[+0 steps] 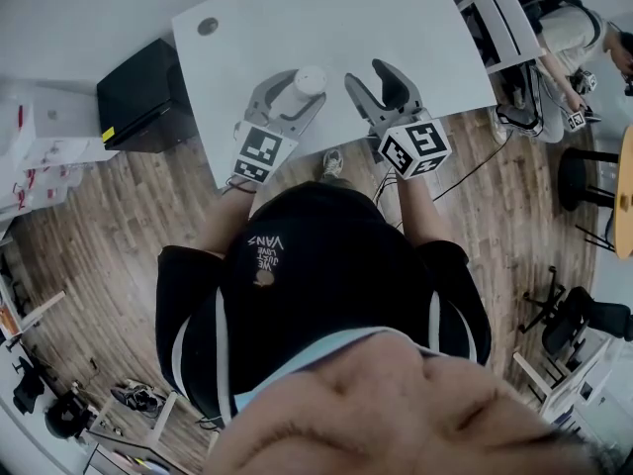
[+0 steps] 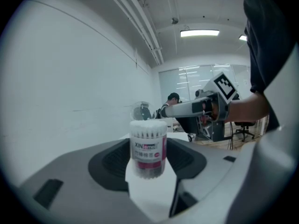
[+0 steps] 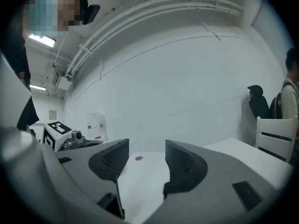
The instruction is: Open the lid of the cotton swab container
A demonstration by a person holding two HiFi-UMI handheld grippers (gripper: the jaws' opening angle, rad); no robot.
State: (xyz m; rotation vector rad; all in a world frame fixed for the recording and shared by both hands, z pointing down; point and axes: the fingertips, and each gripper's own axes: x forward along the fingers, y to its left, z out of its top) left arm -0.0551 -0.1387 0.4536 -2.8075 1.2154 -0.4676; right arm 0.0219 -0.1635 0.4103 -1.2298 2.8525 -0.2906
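Swabs point(image 2: 147, 128) filling container point(image 2: 148, 157), left tongs point(image 2: 148, 147) gripping

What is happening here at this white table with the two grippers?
A person holds a gripper in each hand over a white table. The left gripper has its jaws on both sides of a cotton swab container standing upright on the table; whether they press it is unclear. The right gripper is open and empty beside it. The lid seems not opened yet.
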